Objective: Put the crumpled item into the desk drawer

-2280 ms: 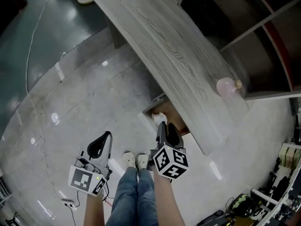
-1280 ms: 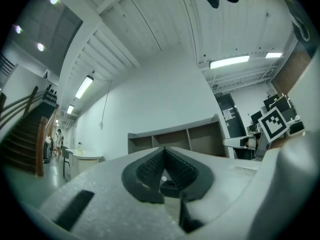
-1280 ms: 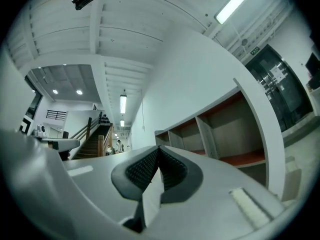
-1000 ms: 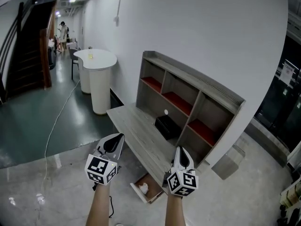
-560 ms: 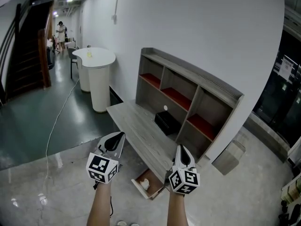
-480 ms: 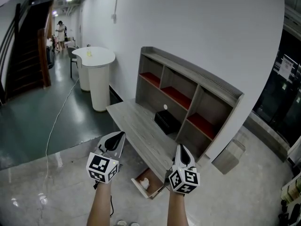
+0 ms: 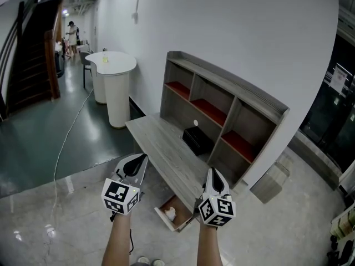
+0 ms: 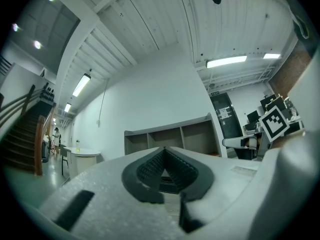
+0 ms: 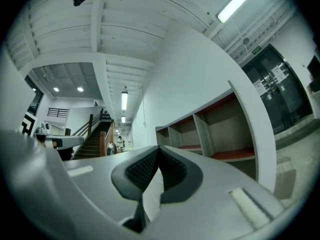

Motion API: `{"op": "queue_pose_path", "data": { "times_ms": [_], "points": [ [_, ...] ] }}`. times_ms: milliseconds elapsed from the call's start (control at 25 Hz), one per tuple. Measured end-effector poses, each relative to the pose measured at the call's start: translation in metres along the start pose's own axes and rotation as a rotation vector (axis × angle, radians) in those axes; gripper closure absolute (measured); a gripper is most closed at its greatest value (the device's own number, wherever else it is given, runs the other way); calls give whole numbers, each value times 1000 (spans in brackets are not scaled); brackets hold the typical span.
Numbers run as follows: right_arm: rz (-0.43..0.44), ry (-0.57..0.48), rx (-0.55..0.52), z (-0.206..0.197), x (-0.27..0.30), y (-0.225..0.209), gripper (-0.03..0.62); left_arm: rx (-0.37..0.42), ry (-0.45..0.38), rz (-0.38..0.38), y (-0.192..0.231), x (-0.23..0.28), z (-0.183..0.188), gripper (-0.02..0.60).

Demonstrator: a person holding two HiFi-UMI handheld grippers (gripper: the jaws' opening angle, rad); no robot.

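The white crumpled item (image 7: 171, 211) lies inside the open drawer (image 7: 161, 219), which sticks out low under the grey wooden desk (image 7: 166, 151). Both grippers are held up in front of me, well above the drawer. My left gripper (image 7: 141, 159) is shut with nothing in it; in the left gripper view its dark pads (image 8: 150, 170) meet at the tip. My right gripper (image 7: 212, 171) is also shut and empty, its pads (image 9: 145, 169) pressed together in the right gripper view. Both point toward the desk's shelf unit (image 7: 222, 101).
A black box (image 7: 197, 140) sits on the desk under the shelves. A round white table (image 7: 112, 65) stands further back on the left, with a cable (image 7: 66, 143) across the dark floor. A grey block (image 7: 273, 183) lies right of the desk. A person (image 7: 71, 32) stands far down the corridor.
The head view has swung up from the floor and drawer to the whole room. Both grippers now sit raised and shut, nearly still over the last second. The crumpled item stays in the drawer.
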State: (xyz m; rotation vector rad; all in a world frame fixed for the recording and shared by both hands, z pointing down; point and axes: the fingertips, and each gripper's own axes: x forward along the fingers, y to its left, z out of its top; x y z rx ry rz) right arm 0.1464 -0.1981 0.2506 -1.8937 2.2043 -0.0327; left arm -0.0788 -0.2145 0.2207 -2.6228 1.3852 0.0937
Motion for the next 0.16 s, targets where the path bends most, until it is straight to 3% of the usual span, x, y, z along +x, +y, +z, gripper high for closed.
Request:
{"op": "queue_pose_path", "data": {
  "times_ms": [160],
  "points": [
    [4,3,-1,-5,1,-1,583,-1,2,3,0,1,-5,580]
  ]
}}
